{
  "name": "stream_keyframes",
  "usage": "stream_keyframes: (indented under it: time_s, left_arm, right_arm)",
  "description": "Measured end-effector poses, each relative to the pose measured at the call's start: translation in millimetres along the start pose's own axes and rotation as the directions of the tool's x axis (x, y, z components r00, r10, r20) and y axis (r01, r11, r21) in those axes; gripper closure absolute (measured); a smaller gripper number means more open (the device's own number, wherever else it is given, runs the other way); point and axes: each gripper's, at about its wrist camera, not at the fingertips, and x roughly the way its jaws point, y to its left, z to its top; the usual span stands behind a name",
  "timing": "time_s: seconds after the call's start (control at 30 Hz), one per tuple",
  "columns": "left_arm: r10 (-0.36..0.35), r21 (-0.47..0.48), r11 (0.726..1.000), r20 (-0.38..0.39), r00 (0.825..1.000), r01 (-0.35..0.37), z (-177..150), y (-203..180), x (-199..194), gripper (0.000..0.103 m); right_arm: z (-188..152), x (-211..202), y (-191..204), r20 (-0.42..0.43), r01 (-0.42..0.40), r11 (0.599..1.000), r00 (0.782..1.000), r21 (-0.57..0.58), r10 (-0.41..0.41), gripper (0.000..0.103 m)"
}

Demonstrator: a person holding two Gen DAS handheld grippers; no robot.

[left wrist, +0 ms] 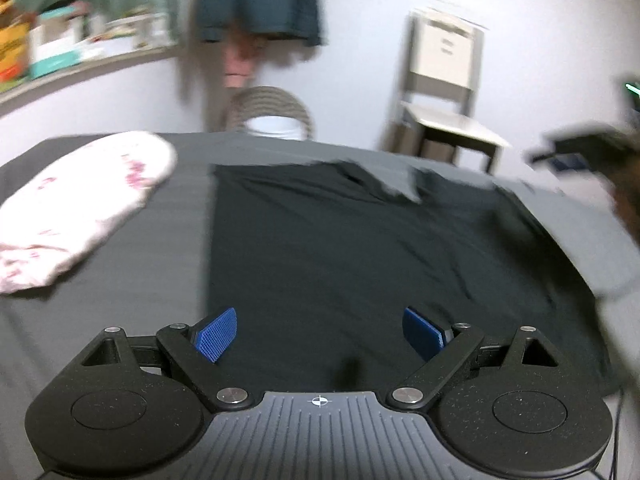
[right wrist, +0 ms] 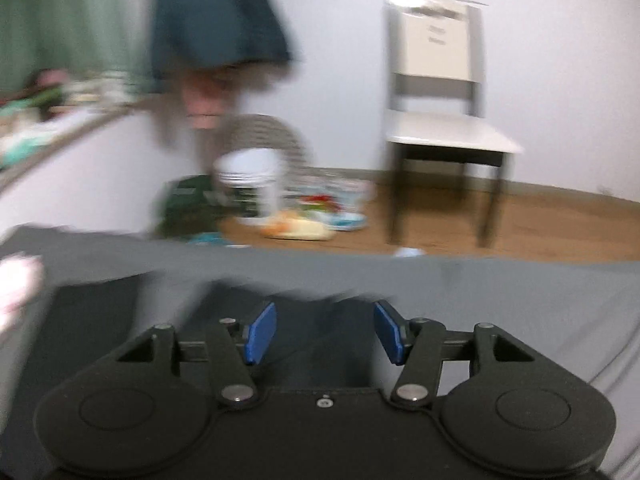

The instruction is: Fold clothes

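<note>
Hovering with jaws wide apart and empty, the left gripper [left wrist: 320,334] sat over the near hem of the black shirt [left wrist: 360,248] spread flat on the grey table cover [left wrist: 120,320]; the right gripper [right wrist: 325,330], also spread with nothing in it, was by the far edge. I'd pinch matching corners evenly, because both views were blurry.

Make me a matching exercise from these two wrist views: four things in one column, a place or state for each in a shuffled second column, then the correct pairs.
Things:
1. black T-shirt
2. white floral folded garment
3. pale wooden chair
4. left gripper

Places or states:
A. stands on the floor by the wall
B. jaws wide apart, holding nothing
C. spread flat in the middle of the grey table cover
D. lies at the table's left side

Pairs: 1-C, 2-D, 3-A, 4-B
</note>
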Motion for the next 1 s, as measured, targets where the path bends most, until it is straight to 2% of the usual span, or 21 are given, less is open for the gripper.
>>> stream_keyframes:
  time_s: [0.07, 0.13, 0.2, 0.27, 0.33, 0.4, 0.47, 0.57, 0.7, 0.77, 0.83, 1.0]
  left_arm:
    - [0.04, -0.081, 0.996, 0.016, 0.999, -0.038, 7.4, 24.8, -1.2, 0.012]
    - [0.059, -0.173, 0.983, 0.016, 0.998, -0.055, 10.4, 49.1, -2.6, 0.012]
    - [0.077, -0.263, 0.962, 0.015, 0.997, -0.071, 13.4, 73.4, -4.1, 0.012]
    - [0.079, -0.33, 0.941, 0.011, 0.997, -0.071, 16.9, 93.6, -4.3, 0.012]
    - [0.062, -0.334, 0.941, 0.008, 0.998, -0.056, 20.0, 100.9, -1.7, 0.012]
    - [0.042, -0.331, 0.943, 0.001, 0.999, -0.039, 23.7, 104.7, 3.1, 0.012]
    - [0.003, -0.345, 0.939, -0.02, 1.0, -0.01, 25.7, 107.3, 10.8, 0.012]
    - [-0.045, -0.345, 0.939, -0.061, 0.997, 0.021, 34.3, 103.0, 28.4, 0.012]
    - [-0.035, -0.265, 0.964, -0.089, 0.995, 0.01, 61.3, 94.8, 57.4, 0.012]
    - [-0.058, -0.25, 0.968, -0.094, 0.994, 0.033, 77.6, 93.2, 75.2, 0.012]
    - [-0.074, -0.247, 0.968, -0.097, 0.992, 0.048, 92.9, 92.3, 92.7, 0.012]
    - [-0.06, -0.255, 0.967, -0.128, 0.99, 0.026, 116.5, 94.4, 142.3, 0.013]
  right_arm:
    - [-24.9, -33.5, 38.2, -0.01, -0.135, 0.989, 0.991, -0.059, 0.134, 0.046]
    - [-56.7, -61.0, 83.8, -0.042, -0.257, 0.957, 0.966, -0.135, 0.254, 0.046]
    - [-92.5, -75.3, 134.9, -0.079, -0.311, 0.921, 0.951, -0.236, 0.301, 0.047]
    - [-129.7, -83.4, 190.8, -0.124, -0.349, 0.856, 0.937, -0.383, 0.326, 0.051]
    - [-159.5, -91.4, 233.5, -0.151, -0.34, 0.78, 0.939, -0.526, 0.308, 0.053]
    - [-185.1, -101.3, 263.3, -0.128, -0.305, 0.701, 0.947, -0.644, 0.295, 0.053]
    - [-199.9, -107.1, 280.9, -0.095, -0.268, 0.655, 0.953, -0.706, 0.288, 0.053]
    - [-210.1, -107.7, 298.0, -0.071, -0.245, 0.615, 0.953, -0.75, 0.293, 0.053]
    - [-216.5, -103.0, 315.5, -0.038, -0.207, 0.571, 0.955, -0.795, 0.294, 0.054]
    - [-220.2, -101.7, 322.2, -0.014, -0.177, 0.545, 0.957, -0.82, 0.289, 0.054]
    - [-225.5, -102.6, 326.2, 0.014, -0.144, 0.523, 0.958, -0.84, 0.285, 0.054]
    - [-243.4, -104.3, 334.3, 0.107, -0.019, 0.452, 0.962, -0.892, 0.252, 0.055]
